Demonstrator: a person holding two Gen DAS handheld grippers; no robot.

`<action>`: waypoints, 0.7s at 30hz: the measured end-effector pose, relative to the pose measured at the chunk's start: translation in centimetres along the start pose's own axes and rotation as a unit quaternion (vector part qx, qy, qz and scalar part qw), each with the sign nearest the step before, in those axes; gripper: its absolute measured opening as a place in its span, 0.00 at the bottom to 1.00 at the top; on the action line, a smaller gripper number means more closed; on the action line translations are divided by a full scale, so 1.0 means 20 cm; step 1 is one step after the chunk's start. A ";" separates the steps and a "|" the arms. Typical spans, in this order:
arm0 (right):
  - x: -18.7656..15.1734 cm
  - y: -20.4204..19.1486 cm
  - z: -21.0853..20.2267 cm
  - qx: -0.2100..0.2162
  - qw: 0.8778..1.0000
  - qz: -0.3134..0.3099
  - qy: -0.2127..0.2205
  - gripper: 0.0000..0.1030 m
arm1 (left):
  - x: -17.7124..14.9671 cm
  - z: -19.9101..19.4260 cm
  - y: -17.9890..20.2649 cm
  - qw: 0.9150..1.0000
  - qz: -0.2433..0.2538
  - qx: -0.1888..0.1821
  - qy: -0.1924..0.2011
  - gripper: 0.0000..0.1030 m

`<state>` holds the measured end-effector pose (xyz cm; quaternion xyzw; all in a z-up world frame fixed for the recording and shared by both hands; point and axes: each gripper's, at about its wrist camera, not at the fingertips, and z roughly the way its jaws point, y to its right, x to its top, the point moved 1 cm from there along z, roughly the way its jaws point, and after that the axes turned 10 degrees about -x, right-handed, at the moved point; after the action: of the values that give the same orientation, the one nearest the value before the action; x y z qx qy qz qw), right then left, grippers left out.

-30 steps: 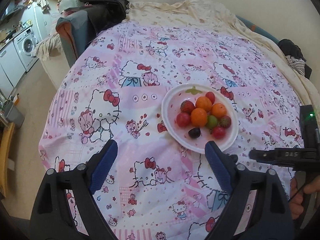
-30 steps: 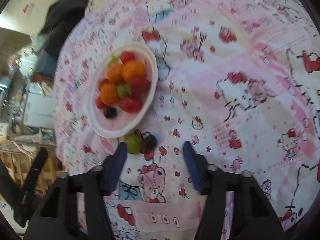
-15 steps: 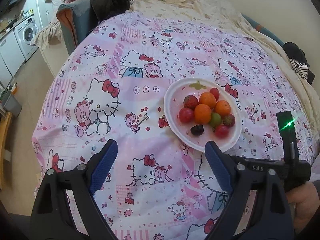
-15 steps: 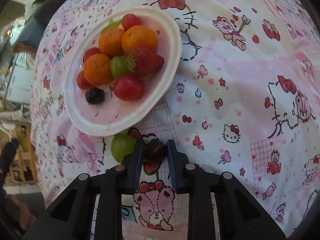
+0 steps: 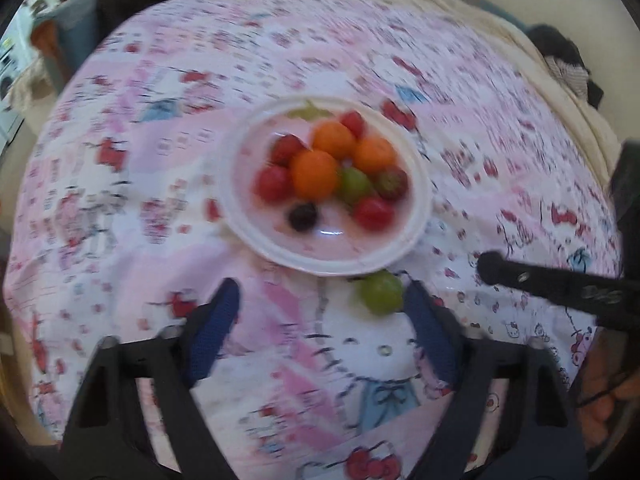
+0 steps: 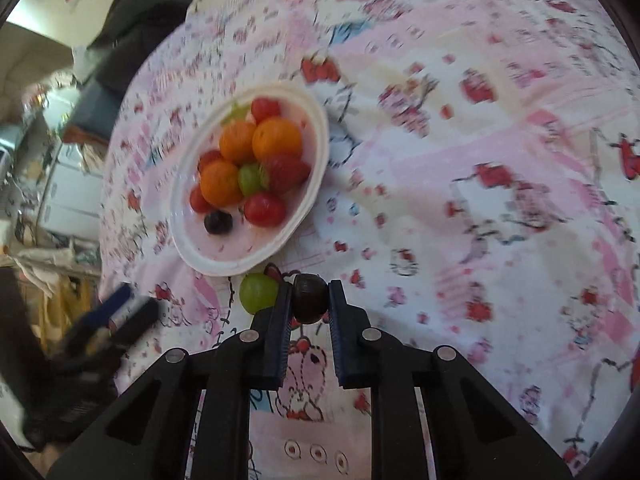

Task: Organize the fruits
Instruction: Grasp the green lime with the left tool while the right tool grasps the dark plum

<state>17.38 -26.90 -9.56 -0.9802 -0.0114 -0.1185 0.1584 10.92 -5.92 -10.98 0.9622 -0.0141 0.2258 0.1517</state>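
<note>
A white plate (image 5: 240, 216) (image 6: 224, 252) holds oranges, red fruits, a green grape and a dark grape on the pink cartoon-print cover. Just off the plate's near rim lies a loose green grape (image 5: 380, 298) (image 6: 258, 292). My left gripper (image 5: 320, 296) hovers over it with its jaws closing. The grape sits between the fingertips close to the right finger (image 5: 424, 320), and neither pad presses on it. My right gripper (image 6: 309, 296) is shut on a dark round grape (image 6: 308, 298), right beside the green one. Its black body (image 5: 560, 288) crosses the left wrist view's right side.
The cover (image 6: 480, 160) spreads over a bed, with a cream blanket (image 5: 520, 60) along the far edge. Dark clothes (image 6: 140, 12) and a chair pile up beyond the bed. White appliances (image 6: 68, 188) stand on the floor past the left edge. Both views are motion-blurred.
My right gripper closed around the dark grape beside the plate and lifted it a little. My left gripper came down toward the plate's near rim, its jaws narrower, the green grape now between them.
</note>
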 end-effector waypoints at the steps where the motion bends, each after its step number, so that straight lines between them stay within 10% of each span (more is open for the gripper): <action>1: 0.00 0.01 -0.01 0.001 1.000 0.002 0.003 0.18 | 0.00 0.04 0.03 1.000 0.000 -0.002 -0.010 0.62; 7: -0.01 0.09 -0.09 0.004 1.000 0.026 0.015 0.18 | 0.00 0.25 0.13 0.999 0.002 0.002 -0.046 0.62; 15: -0.02 0.12 -0.13 0.001 0.999 0.032 0.021 0.18 | -0.05 0.33 0.17 0.998 0.025 0.010 -0.062 0.28; 21: -0.01 0.09 -0.12 -0.001 0.999 0.024 0.026 0.18 | -0.05 0.29 0.15 0.998 0.019 -0.012 -0.061 0.25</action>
<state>16.75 -29.29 -7.94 -0.9770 0.0165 -0.1397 0.1601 12.23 -10.60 -15.38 0.9719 -0.0443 0.1695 0.1575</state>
